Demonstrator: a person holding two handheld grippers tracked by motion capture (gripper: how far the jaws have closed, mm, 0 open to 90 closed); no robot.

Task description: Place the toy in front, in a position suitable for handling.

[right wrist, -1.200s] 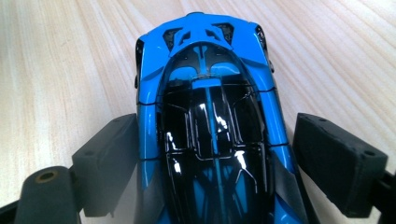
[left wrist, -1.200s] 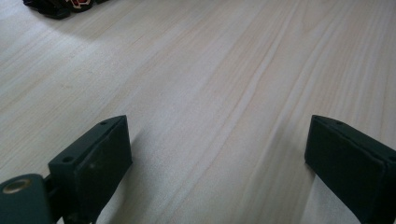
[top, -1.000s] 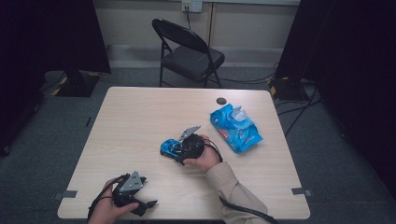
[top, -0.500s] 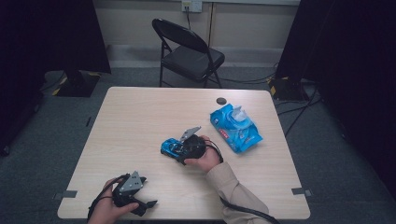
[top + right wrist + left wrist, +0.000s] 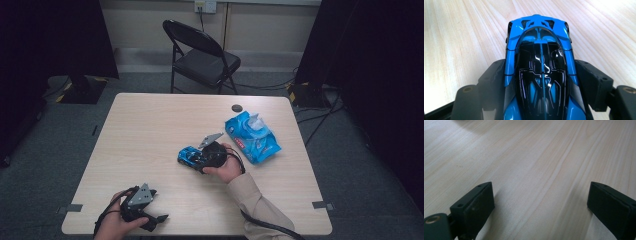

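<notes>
A small blue and black toy car (image 5: pixel 187 155) sits on the light wood table (image 5: pixel 150 130) near its middle. My right gripper (image 5: pixel 196 160), held from the right, has the car (image 5: pixel 540 50) between its jaws. They have just been closing, and their pads (image 5: pixel 495 75) now lie against the car's two sides. My left gripper (image 5: pixel 159 219) rests near the table's front left edge. Its jaws stand wide apart over bare wood (image 5: pixel 540 195), holding nothing.
A blue wipes pack (image 5: pixel 252 137) lies to the right of the car, with a small dark disc (image 5: pixel 236 107) behind it. A black folding chair (image 5: pixel 200 55) stands beyond the table's far edge. Cables run over the floor at the right.
</notes>
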